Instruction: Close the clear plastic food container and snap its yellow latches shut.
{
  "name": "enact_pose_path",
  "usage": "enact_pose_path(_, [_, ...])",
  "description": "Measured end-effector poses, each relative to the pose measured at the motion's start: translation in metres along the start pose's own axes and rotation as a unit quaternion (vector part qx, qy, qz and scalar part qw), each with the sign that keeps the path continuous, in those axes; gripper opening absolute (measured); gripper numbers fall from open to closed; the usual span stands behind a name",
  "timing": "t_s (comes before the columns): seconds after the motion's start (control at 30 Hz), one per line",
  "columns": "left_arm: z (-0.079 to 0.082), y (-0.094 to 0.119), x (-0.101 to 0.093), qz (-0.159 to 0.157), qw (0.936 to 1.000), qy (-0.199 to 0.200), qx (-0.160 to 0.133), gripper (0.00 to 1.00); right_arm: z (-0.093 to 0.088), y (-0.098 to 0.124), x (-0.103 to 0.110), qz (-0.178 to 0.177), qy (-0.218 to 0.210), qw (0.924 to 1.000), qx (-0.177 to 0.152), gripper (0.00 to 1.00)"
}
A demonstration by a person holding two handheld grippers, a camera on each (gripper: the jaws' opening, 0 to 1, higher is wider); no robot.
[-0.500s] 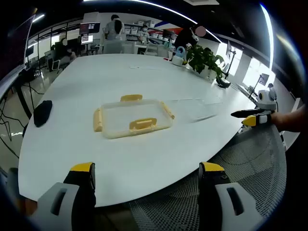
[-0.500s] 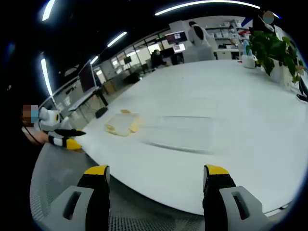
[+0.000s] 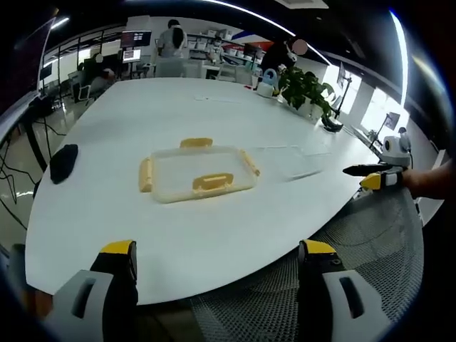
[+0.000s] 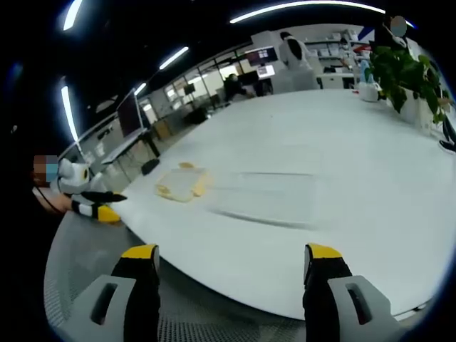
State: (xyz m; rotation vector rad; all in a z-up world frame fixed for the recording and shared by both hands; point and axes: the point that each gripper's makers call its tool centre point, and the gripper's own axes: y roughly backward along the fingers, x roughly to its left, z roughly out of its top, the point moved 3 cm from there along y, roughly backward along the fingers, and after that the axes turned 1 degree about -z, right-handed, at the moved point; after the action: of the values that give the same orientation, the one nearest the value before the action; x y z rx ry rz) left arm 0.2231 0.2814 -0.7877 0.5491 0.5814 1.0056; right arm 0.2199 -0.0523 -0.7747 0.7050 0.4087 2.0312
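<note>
Container (image 3: 197,175) sits mid-counter (image 3: 178,235), clear lid (image 4: 263,197) flat beside it, I think. Light, flexy, slippery plastic; grab the lid's edge. Left gripper (image 3: 217,260) and right gripper (image 4: 231,267) both wide, empty.

Slight backward drift of both views

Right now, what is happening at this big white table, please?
A person holds a gripper in each hand at the edge of the white table. The left gripper and the right gripper are both open and hold nothing. The clear container with yellow latches lies on the table, and its clear lid lies flat beside it, not yet on. Nothing is being touched.
</note>
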Motion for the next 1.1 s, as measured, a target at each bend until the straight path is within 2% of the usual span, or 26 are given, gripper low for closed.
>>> enact_pose_path(0.27, [-0.0009, -0.0008, 0.0008, -0.002, 0.9999, 0.013, -0.003, 0.98, -0.0007, -0.0009, 0.0, 0.002, 0.001, 1.0, 0.004, 0.86])
enact_pose_path(0.5, [-0.0017, -0.0011, 0.0005, 0.0, 1.0, 0.01, 0.001, 0.98, 0.0012, -0.0009, 0.0017, 0.006, -0.004, 1.0, -0.003, 0.88])
enact_pose_path(0.73, [-0.001, -0.0015, -0.0019, -0.006, 0.9999, 0.014, -0.007, 0.99, 0.0036, 0.0004, 0.0009, 0.005, -0.008, 0.9998, -0.017, 0.96])
enact_pose_path(1.1, [-0.0042, -0.0027, -0.0034, -0.009, 0.9998, 0.016, -0.001, 0.99, 0.0018, 0.0008, 0.0006, 0.009, -0.006, 0.9998, -0.015, 0.95])
